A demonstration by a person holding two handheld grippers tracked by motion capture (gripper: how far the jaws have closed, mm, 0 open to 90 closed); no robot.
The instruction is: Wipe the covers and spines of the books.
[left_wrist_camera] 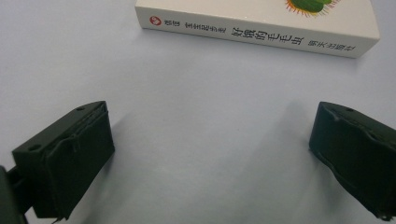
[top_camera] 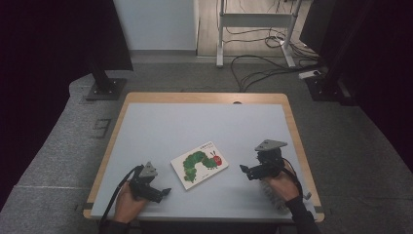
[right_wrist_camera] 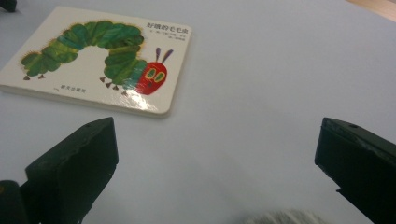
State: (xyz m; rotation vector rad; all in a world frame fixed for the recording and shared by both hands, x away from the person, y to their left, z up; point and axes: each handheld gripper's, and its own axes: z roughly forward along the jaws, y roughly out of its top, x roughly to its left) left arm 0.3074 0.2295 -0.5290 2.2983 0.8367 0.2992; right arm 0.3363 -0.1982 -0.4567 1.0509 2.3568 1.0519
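The book [top_camera: 199, 163] lay flat mid-tabletop [top_camera: 204, 126], at two o'clock from the left gripper [top_camera: 163, 191] and nine o'clock from the right gripper [top_camera: 243, 169]; both grippers gaped wide, empty. Its far edge was cut off in the left gripper view.

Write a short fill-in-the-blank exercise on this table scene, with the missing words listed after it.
1. The book lies flat on the table, between the two ____.
2. Its cover shows a green caterpillar with a ____ head.
3. The jaws of the left gripper stand ____, with nothing between them.
4. The right gripper holds ____.

Missing words: grippers; red; open; nothing
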